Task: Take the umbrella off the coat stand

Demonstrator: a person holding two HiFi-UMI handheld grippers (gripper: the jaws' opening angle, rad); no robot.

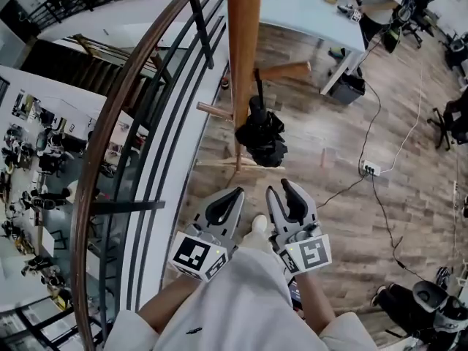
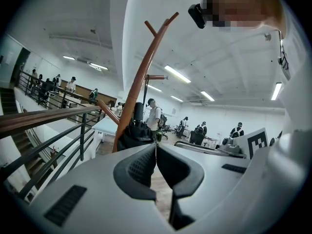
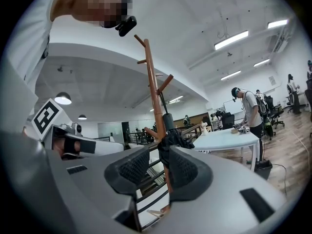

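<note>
Reaching out side by side above the wooden floor (image 1: pixel 344 218), both grippers hang well short of the stand, with open air between them and anything they could take. The left gripper (image 1: pixel 235 194) has its jaws together, tips touching and nothing caught between them. The right gripper (image 1: pixel 280 189) has its jaws a little apart and empty, the pads pressing on nothing. Beyond them, the umbrella (image 1: pixel 262 134) lies at about 1 o'clock from the left jaws and between 11 and 12 o'clock from the right jaws in the head view. It is a folded black bundle hanging just beside the pole of the coat stand (image 1: pixel 243 35), under a peg (image 1: pixel 285 71) that juts toward 3 o'clock. Its long axis runs up and down, with the slim handle at 12 o'clock and the crumpled canopy at 6. In the right gripper view the bundle shows almost straight over the gap between the jaws, whereas in the left gripper view it sits off at 11 o'clock from the closed tips. Neither gripper looks clearly nearer, but the right one seems better lined up, so a straight push ahead would probably bring its jaws around the handle. Farther off at 9 o'clock runs the curved railing (image 1: pixel 131 123).
</note>
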